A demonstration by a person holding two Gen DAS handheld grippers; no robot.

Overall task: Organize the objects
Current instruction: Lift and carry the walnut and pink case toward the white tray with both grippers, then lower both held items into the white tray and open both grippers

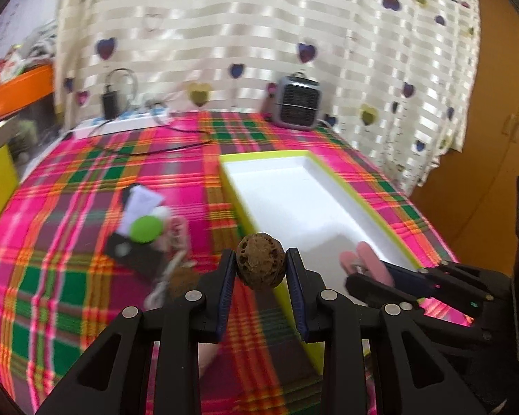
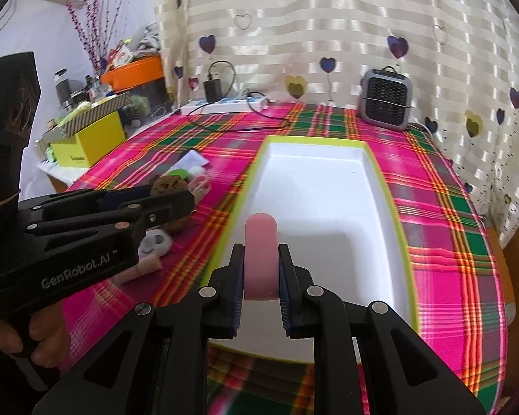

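Fingers of the left gripper (image 1: 261, 269) clamp a wrinkled brown walnut (image 1: 261, 264) between their blue pads, holding it above the near-left edge of a white tray with a lime-green rim (image 1: 380, 218). To its right, the right gripper (image 2: 261, 269) pinches a pink rounded block (image 2: 261, 257) upright between its fingers, above the near end of the same tray; the tray's white floor (image 2: 328, 200) shows bare beyond the block. Both tools hang over a table covered in a pink, green and orange plaid cloth (image 1: 69, 242). Left of the tray, a blurred heap of small items lies on the cloth, among them a round green piece (image 1: 145, 230), a white card (image 1: 140, 204), a dark flat case (image 1: 131, 256) and a pale cord (image 1: 171, 269). Farther back, a small grey fan heater (image 2: 385, 98) stands near the table's far edge, with a white power strip (image 2: 225, 105) and a black adapter (image 2: 212, 90) to its left. A cream striped curtain with heart motifs (image 2: 328, 17) closes the background, and a yellow box (image 2: 90, 141) sits off the table's left side.
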